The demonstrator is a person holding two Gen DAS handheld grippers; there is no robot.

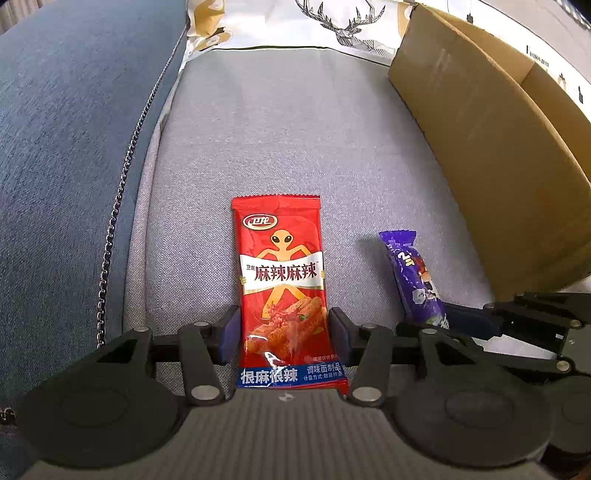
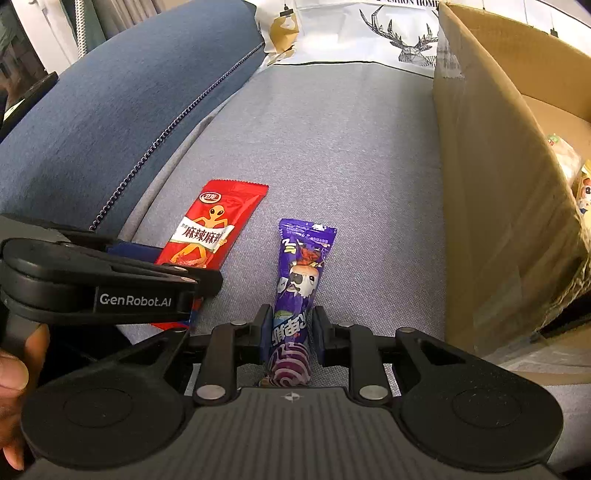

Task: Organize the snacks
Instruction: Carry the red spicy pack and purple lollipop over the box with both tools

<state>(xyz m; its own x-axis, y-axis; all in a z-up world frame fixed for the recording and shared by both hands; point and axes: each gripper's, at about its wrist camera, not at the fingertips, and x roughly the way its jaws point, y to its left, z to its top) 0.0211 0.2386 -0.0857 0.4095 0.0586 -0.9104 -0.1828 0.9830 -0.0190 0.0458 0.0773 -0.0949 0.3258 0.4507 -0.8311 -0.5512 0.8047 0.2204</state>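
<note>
A red spicy-snack packet (image 1: 282,288) lies flat on the grey sofa seat, and my left gripper (image 1: 284,332) has its jaws closed against the packet's two long edges near its lower end. A purple snack packet (image 2: 295,291) lies to its right, and my right gripper (image 2: 290,328) has its jaws closed on the purple packet's lower half. The red packet (image 2: 207,229) also shows in the right wrist view, partly behind the left gripper body. The purple packet (image 1: 413,277) shows in the left wrist view beside the right gripper's fingers.
An open cardboard box (image 2: 491,192) stands on the seat to the right, with several snacks inside at its far right. A blue sofa armrest (image 1: 74,147) rises on the left. White printed cushions (image 1: 332,26) line the back. A hand (image 2: 14,376) holds the left gripper.
</note>
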